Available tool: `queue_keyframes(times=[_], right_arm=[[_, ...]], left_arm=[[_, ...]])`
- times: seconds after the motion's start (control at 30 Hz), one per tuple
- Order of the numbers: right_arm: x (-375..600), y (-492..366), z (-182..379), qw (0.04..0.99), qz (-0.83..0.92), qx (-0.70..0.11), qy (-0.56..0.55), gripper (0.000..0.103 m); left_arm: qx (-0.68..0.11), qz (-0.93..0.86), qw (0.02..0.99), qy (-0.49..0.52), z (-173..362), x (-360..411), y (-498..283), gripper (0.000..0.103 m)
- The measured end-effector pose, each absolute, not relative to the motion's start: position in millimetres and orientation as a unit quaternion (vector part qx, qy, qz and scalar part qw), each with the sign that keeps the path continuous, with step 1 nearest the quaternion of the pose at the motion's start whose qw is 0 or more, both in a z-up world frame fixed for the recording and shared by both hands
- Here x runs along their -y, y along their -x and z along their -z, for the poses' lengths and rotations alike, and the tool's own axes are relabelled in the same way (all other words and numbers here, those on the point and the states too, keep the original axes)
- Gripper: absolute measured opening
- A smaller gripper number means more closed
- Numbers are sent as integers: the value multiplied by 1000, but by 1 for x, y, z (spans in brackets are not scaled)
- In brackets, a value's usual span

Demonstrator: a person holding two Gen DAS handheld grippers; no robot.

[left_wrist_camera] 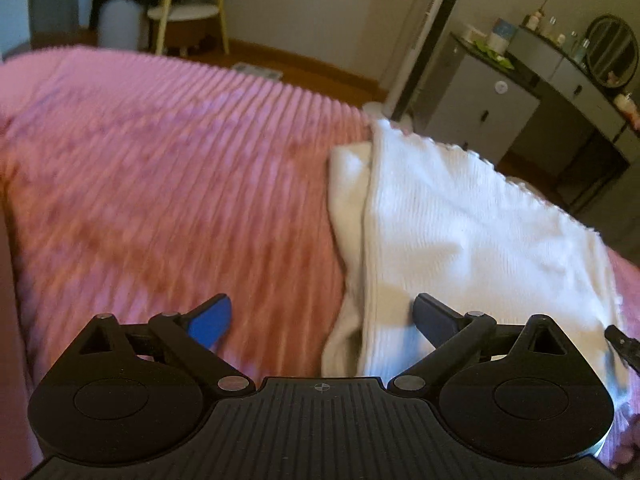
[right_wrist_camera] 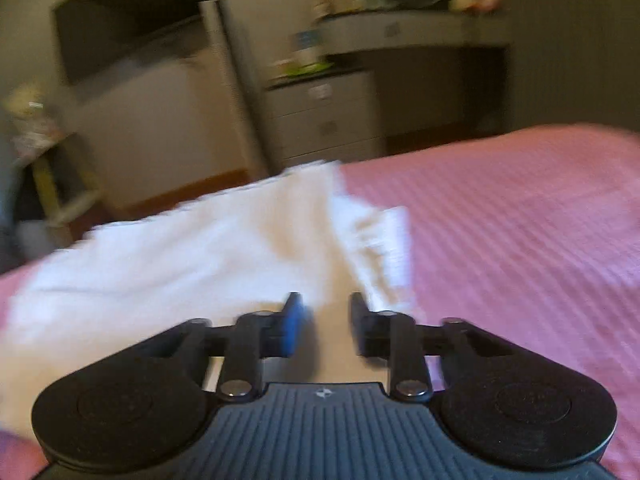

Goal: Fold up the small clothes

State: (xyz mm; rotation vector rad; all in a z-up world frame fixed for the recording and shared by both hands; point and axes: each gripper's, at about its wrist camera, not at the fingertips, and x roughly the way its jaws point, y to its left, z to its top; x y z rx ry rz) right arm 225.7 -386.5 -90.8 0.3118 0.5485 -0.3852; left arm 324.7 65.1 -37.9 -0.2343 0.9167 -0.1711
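Leftward, the left gripper [left_wrist_camera: 322, 322] hung with fingers spread wide, its right finger over the white garment [left_wrist_camera: 460, 232] on the pink bed [left_wrist_camera: 160, 184]. Right gripper [right_wrist_camera: 325, 322] fingers stood narrowly parted above the cloth; grip an edge squarely.

Pink ribbed bedspread [left_wrist_camera: 160, 184] – grey drawer cabinet [right_wrist_camera: 324, 116], round mirror [left_wrist_camera: 612, 52].

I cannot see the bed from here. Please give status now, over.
Left gripper open wide, empty. Right gripper part open above white garment, grip unclear. Garment partly folded on pink bedspread. Nothing blocking.
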Motion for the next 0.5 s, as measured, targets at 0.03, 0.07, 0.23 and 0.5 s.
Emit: queue_keyframes(times=[0.03, 0.07, 0.23, 0.5], right_arm=[[383, -222, 85, 929, 202, -265, -159, 24], [380, -220, 81, 928, 204, -265, -164, 27], [347, -215, 75, 932, 142, -274, -192, 39], [329, -215, 86, 948, 96, -253, -166, 47]], left_arm=[[-445, 91, 883, 122, 39, -67, -322, 100], [-449, 101, 879, 127, 41, -66, -320, 100], [-472, 122, 864, 123, 51, -47, -328, 92], [-465, 144, 849, 205, 60, -48, -353, 46]])
